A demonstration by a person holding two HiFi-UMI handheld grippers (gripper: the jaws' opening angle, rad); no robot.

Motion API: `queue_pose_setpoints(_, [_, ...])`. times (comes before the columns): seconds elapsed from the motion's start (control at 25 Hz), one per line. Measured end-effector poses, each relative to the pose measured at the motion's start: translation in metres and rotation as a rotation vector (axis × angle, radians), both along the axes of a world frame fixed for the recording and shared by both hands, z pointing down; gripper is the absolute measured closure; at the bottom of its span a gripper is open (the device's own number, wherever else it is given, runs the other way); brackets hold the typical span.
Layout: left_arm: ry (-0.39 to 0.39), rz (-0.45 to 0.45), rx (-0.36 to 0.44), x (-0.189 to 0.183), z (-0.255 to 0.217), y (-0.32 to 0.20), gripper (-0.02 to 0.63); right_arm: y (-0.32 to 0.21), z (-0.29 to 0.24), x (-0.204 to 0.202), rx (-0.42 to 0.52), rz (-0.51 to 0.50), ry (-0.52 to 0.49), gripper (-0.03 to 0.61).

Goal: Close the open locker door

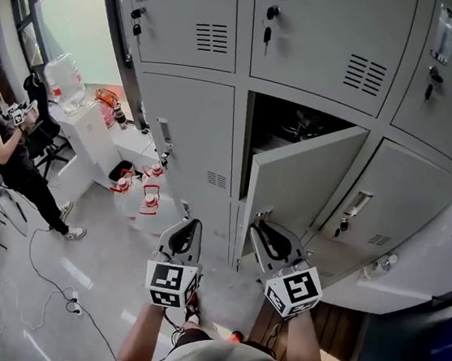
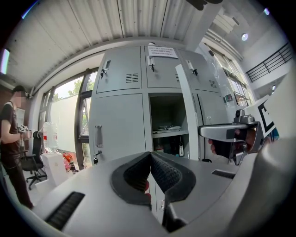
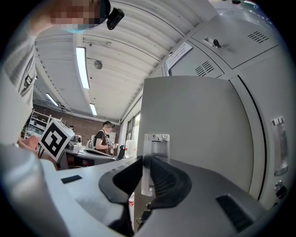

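The right gripper point(image 1: 266, 236) clamps the handle point(image 3: 156, 143) of the half-open locker door point(image 1: 303, 185) at its 12 o'clock, and its jaws hide the handle's lower end. The left gripper point(image 1: 190, 230), at its 9 o'clock, is closed and empty.

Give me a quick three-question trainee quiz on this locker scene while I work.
1. True or false: the open locker door belongs to the top row.
2. What stands between the right tool's jaws? A. the door's handle B. a bottle C. nothing
3. Fill in: the left tool's jaws are ____, with nothing between them.
Key: 1 false, it is in the row below the top; 2 A; 3 together.
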State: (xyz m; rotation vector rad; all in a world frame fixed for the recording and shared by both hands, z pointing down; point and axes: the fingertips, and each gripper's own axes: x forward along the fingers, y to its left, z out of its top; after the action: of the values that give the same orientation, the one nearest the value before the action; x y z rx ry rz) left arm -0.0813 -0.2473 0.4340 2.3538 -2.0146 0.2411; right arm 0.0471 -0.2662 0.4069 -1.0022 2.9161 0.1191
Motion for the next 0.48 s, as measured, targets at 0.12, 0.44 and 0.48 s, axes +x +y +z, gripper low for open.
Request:
queue_pose_setpoints(0.12, [-0.001,0.004,-0.001,-0.007,0.0,-0.009,0.592,-0.009,0.0,-0.008,-0.004,0.005,0.003,0.517])
queue_pose_setpoints(0.44, [0.0,0.016,0.0,-0.027,0.0,-0.034,0.592,-0.039,0.001,-0.026,-0.021,0.046,0.006,0.518])
queue_pose_setpoints(0.48, [0.002,0.016,0.001,-0.03,0.0,-0.037,0.592,-0.042,0.001,-0.029,-0.021,0.05,0.005,0.518])
